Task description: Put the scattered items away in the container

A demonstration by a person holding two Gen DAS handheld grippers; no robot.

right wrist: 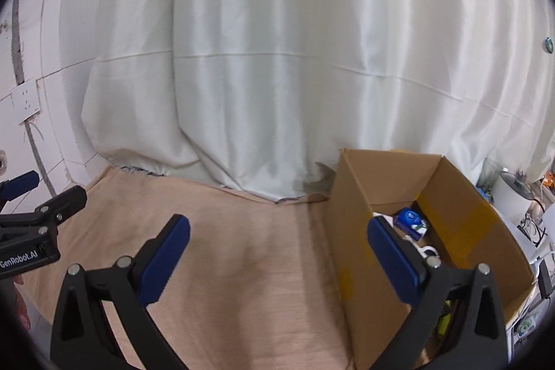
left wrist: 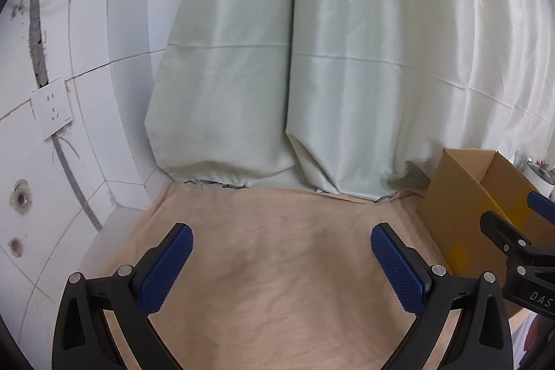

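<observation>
Both views are taken from low over the tan-covered tabletop (left wrist: pixel 277 283), facing straight at the pale curtain (left wrist: pixel 347 58). The left wrist view is set further left, so the tiled wall (left wrist: pixel 86 92) with its socket is caught close up. The right wrist view is parked right at the cardboard box (right wrist: pixel 364 231), looking down into it. Curtain, cloth, socket and box are shared by both, and each tool is glimpsed at the edge of the other's view.

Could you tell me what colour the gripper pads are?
Blue pads, clearest in the right wrist view.
</observation>
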